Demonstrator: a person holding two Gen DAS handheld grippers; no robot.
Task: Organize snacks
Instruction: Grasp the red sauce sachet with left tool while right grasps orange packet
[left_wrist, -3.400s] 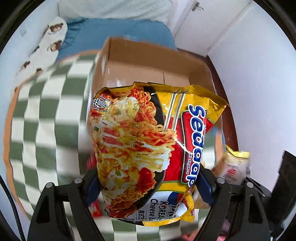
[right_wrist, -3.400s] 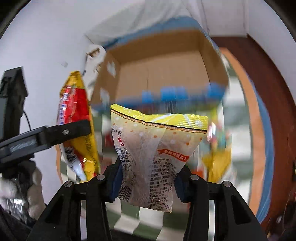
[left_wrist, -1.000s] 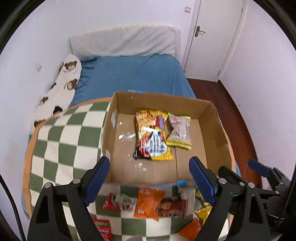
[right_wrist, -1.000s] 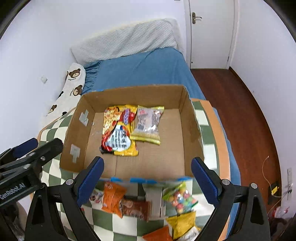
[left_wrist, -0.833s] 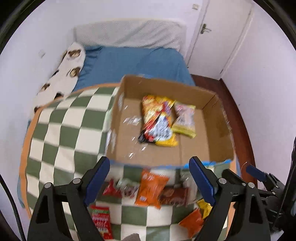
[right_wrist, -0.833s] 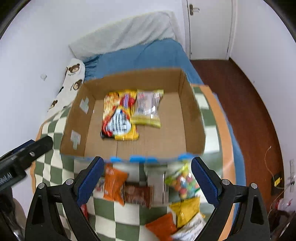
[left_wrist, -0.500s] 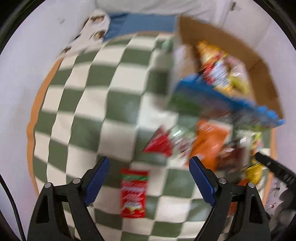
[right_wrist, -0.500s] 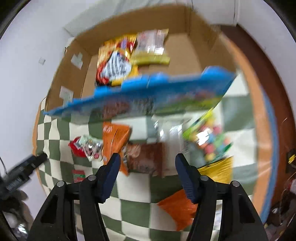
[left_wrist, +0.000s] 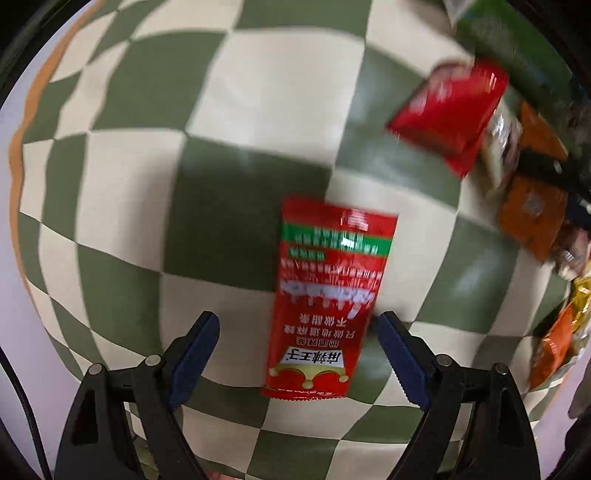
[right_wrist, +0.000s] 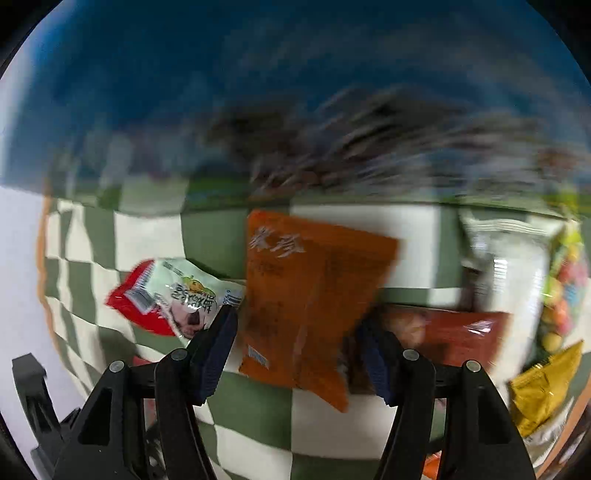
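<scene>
On the green-and-cream checkered cloth, the left gripper straddles a flat red sachet with jaws wide apart, while the right gripper, equally spread, frames an orange snack packet.

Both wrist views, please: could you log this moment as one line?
left tool: open, straddling red sachet | right tool: open, around orange packet | both on checkered cloth

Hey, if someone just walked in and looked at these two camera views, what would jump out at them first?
Probably the red packet lying flat on the green-and-cream checkered cloth, right between the open fingers of the left claw. Next, the orange packet framed by the open right claw, with a red-and-white packet to its left and more snacks crowded to its right.
</scene>
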